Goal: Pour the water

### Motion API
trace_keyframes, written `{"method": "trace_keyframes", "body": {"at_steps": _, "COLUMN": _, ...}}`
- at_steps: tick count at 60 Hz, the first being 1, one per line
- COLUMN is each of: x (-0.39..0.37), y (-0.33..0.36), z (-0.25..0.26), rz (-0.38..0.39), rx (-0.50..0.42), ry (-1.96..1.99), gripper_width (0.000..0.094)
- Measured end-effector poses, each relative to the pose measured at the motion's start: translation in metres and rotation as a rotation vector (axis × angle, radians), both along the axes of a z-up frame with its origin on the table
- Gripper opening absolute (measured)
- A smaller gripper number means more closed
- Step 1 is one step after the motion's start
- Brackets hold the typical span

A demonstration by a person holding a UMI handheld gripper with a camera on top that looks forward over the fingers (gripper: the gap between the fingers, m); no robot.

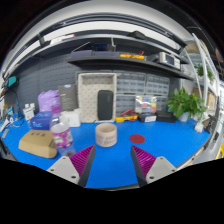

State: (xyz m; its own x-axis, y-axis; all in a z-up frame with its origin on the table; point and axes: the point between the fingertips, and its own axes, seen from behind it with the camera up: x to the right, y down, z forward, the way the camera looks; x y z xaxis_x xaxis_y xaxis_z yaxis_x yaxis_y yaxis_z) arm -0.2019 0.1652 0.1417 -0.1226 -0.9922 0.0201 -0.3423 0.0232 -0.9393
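A blue table (pixel 110 165) fills the near ground, running back to a dark grey wall fitted with a long shelf (pixel 125 62) that carries a yellowish strip of small items and a pale box at its far end. Against the wall stands a dark upright panel (pixel 104 105), with a white jug-like container (pixel 72 117) just beside it and a leafy green plant (pixel 185 103) well off to the other side. Nearer, on one flank of the table, lie a brown cardboard box (pixel 38 143), a purple packet (pixel 48 102) and a pink-patterned bag (pixel 62 135); whatever is printed on them is too small to read, and no brand can be made out anywhere. A small red disc (pixel 137 138) lies flat on the blue surface. The task's thing appears to be a short tan cup (pixel 106 134) — squat, cylindrical, with faint horizontal ribbing — standing upright on the table just beyond the fingers and roughly in line with the gap between them, apart from both. The gripper (pixel 112 160) is spread wide, its magenta pads (pixel 84 158) facing each other across bare blue table — nothing held, nothing touched.
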Motion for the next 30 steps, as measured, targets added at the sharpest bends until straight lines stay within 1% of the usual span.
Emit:
{"method": "trace_keyframes", "body": {"at_steps": 7, "x": -0.012, "y": 0.063, "z": -0.023, "rz": 0.071, "rx": 0.04, "ry": 0.015, "gripper_width": 0.0722}}
{"method": "trace_keyframes", "body": {"at_steps": 17, "x": -0.006, "y": 0.122, "z": -0.04, "rz": 0.167, "rx": 0.06, "ry": 0.031, "gripper_width": 0.0721}}
{"method": "trace_keyframes", "body": {"at_steps": 22, "x": 0.009, "y": 0.14, "z": -0.043, "rz": 0.198, "rx": 0.066, "ry": 0.024, "gripper_width": 0.0721}}
{"method": "trace_keyframes", "body": {"at_steps": 30, "x": 0.042, "y": 0.156, "z": -0.041, "rz": 0.214, "rx": 0.055, "ry": 0.005, "gripper_width": 0.0721}}
